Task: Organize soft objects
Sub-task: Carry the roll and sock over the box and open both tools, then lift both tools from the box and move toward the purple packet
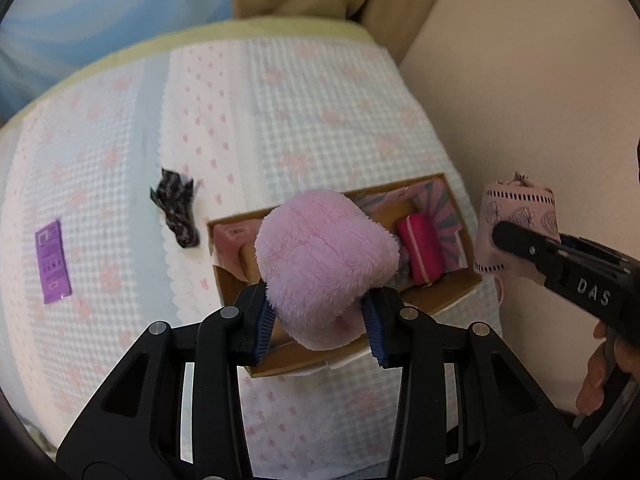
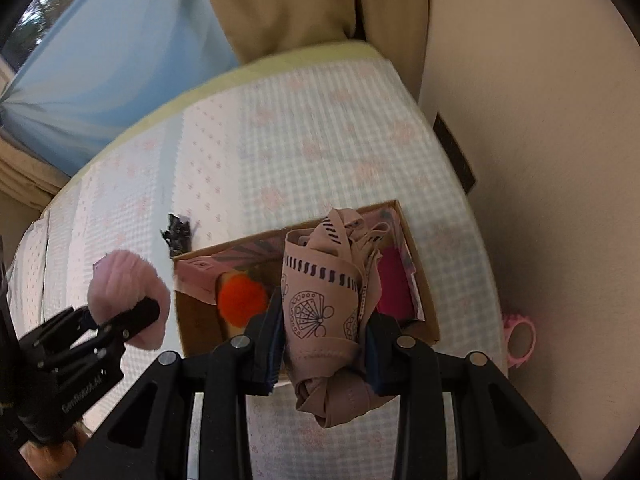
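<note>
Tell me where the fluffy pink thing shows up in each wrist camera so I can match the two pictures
Left wrist: the fluffy pink thing fills the lower centre, gripped in the left gripper, in front of the cardboard box.
Right wrist: it sits at the left edge, held by the left gripper, left of the box.
Shared landmark: the cardboard box.

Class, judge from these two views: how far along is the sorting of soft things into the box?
Done: a magenta roll and orange pompom lie in the cardboard box. In hand: left gripper holds a fluffy pink bundle; right gripper holds a beige patterned cloth. Left: a dark patterned cloth outside the box.
</note>
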Motion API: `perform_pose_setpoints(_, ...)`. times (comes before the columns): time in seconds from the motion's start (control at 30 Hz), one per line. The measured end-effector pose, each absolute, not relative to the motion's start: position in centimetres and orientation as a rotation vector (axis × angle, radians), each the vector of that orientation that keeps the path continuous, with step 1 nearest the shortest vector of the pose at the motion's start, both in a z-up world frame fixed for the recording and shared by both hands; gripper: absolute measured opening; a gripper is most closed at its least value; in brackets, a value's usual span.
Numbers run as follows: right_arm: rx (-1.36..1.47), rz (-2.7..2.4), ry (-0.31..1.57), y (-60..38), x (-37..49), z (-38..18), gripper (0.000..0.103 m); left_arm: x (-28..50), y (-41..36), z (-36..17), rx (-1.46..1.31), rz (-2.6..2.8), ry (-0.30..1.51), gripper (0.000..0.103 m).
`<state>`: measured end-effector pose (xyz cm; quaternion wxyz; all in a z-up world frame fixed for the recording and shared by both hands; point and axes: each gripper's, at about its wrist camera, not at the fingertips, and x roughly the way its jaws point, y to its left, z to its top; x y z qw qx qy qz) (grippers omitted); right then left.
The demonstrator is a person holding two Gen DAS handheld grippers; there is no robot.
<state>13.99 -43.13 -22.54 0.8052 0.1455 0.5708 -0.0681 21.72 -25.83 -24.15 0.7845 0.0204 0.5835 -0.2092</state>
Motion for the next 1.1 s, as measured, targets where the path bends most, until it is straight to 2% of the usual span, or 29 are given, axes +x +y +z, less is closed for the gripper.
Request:
perform_pose_setpoints(0.4, 0.424, -0.145, 1.435, -47.0, 19.4, -30.2, 0.031, 25.5, -30.4, -31.7, 0.117, -0.454, 1.45, 0.035)
perform_pose_setpoints(0.43, 0.429, -0.143, 1.444, -47.0, 19.8, -30.5, 0.031, 25.6, -30.5, -32.0, 0.121, -0.454, 1.459, 0.038)
perform_pose_setpoints(0.47, 0.437, -0.144, 1.443, -47.1, 20.1, -30.8, 0.032, 25.8, -30.7, -32.4, 0.13, -0.456, 1.471, 0.042)
perform_pose_setpoints(0.5, 0.444, -0.146, 1.441, -47.2, 20.4, -31.0, 0.036, 25.9, -30.7, -32.6, 0.137, -0.459, 1.475, 0.063)
perform_pose_setpoints(0.53, 0.449, -0.157, 1.445, -47.3, 20.7, -31.4, 0.05, 26.0, -30.9, -32.8, 0.151, -0.456, 1.476, 0.091)
perform_pose_setpoints(0.57, 0.46, -0.164, 1.45, -47.4, 20.9, -31.6, 0.07, 26.1, -31.0, -32.9, 0.171, -0.443, 1.467, 0.102)
perform_pose_setpoints(0.6, 0.478, -0.167, 1.454, -47.5, 21.1, -31.9, 0.082, 26.2, -31.0, -32.9, 0.175, -0.437, 1.462, 0.103)
perform_pose_setpoints(0.63, 0.497, -0.167, 1.462, -47.6, 21.3, -32.3, 0.102, 26.3, -30.9, -32.9, 0.164, -0.439, 1.459, 0.103)
perform_pose_setpoints(1.1, 0.444, -0.153, 1.437, -47.2, 21.5, -31.9, 0.103, 26.7, -30.7, -33.3, 0.164, -0.431, 1.492, 0.103)
